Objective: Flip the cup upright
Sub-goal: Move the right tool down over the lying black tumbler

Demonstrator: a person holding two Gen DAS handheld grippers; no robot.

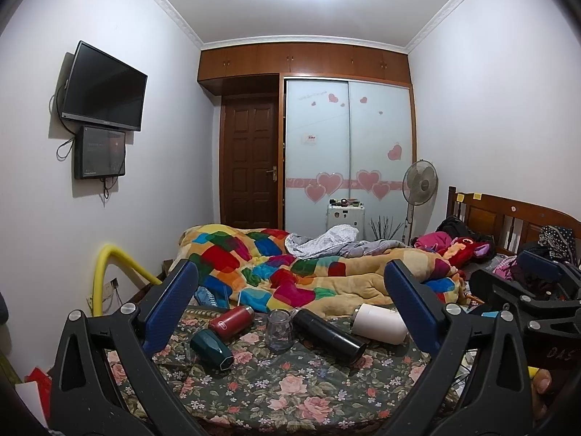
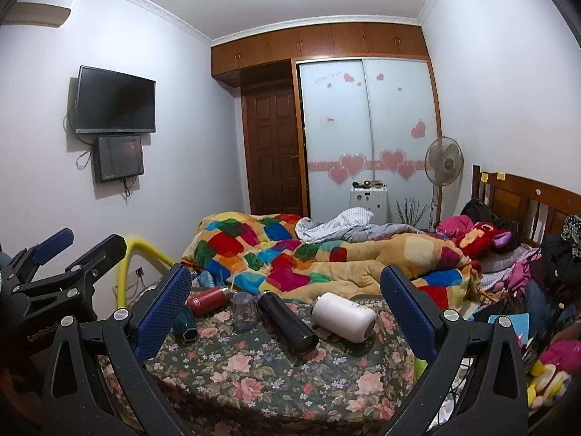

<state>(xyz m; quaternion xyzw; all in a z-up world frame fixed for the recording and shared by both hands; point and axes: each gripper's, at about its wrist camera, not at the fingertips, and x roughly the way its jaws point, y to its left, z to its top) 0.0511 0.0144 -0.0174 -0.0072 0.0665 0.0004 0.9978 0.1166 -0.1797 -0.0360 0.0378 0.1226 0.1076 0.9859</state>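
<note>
Because the floral sheet [image 1: 290,392] gives a soft, flat bed surface, five vessels have been laid out on it ahead of both grippers; the white flask [image 2: 343,316], right, black flask [image 2: 288,325], centre, red bottle [image 1: 232,321] and green cup [image 1: 212,350], left, are all seen lying on their sides; only the clear glass [image 1: 279,330] is stood on end; the left gripper [image 1: 290,312] and right gripper [image 2: 287,314] are held back, fingers spread wide, nothing grasped, probably awaiting a choice of target.
</note>
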